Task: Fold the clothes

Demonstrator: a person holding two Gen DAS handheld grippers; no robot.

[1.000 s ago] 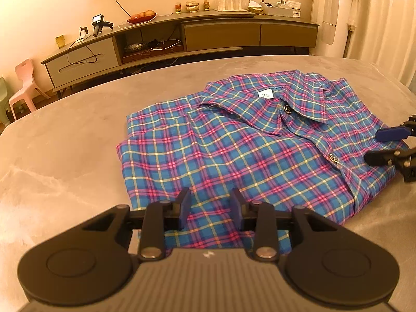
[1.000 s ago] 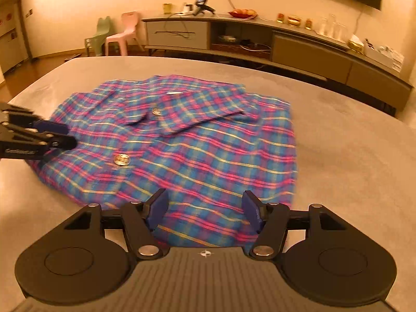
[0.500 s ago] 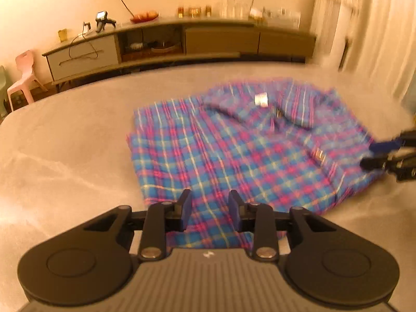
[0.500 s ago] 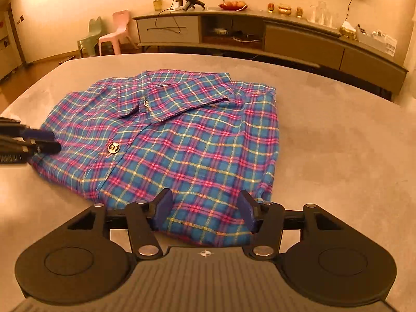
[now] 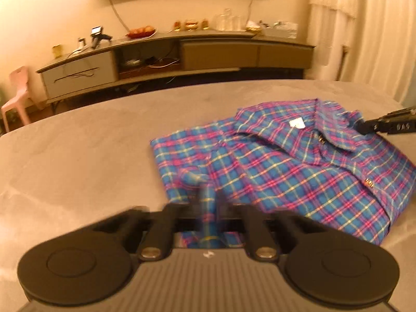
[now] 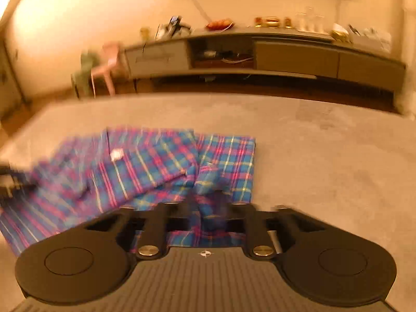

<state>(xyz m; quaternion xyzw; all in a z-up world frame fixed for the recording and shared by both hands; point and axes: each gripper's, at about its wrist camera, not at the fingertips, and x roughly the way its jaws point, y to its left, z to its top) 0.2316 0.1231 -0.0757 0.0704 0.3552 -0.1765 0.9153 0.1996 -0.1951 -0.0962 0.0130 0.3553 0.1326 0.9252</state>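
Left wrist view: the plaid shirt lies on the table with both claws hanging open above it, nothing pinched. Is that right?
Not quite. The plaid shirt does lie on the table, but neither claw is open. The left wrist view shows the left claw shut on a bunched fold of the cloth, and the right wrist view shows the right claw pinching a fold the same way.

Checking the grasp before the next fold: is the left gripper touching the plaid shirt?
Touching. In the left wrist view, the left gripper has a bunched ridge of the plaid shirt pinched between its closed fingers.
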